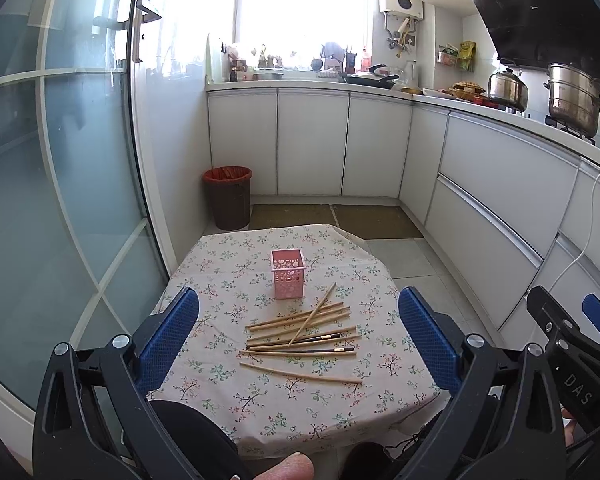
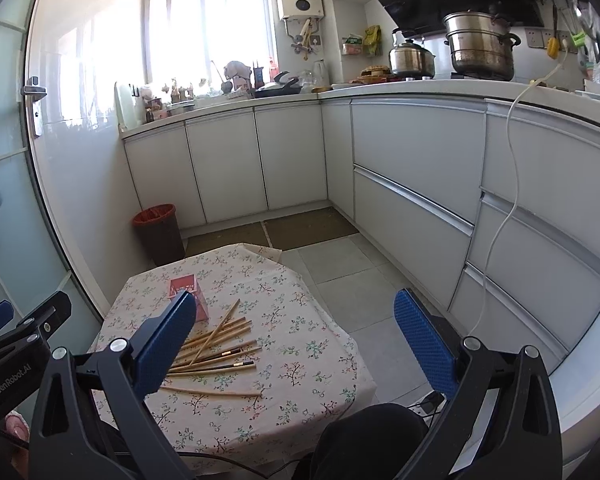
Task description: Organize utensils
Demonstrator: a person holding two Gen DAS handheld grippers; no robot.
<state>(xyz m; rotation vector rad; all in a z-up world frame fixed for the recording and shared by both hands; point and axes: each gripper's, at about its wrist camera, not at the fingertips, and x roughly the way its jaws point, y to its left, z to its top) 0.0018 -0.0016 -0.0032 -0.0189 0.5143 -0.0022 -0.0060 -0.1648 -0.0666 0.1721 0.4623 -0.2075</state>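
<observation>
left hand-held gripper (image 1: 298, 320) agape | right hand-held gripper (image 2: 296, 328) agape, half-hiding pink basket (image 1: 288, 276)

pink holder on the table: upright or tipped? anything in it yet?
Upright: the pink holder stands on its base, opening up. It looks empty; the chopsticks all lie on the tablecloth.

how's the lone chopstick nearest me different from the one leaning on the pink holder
The lone chopstick lies flat on the cloth, apart from the pile; the leaning chopstick crosses over the others, its tip by the pink holder. The lone one runs crosswise, the leaning one slants steeply away. Both are plain light wood.
</observation>
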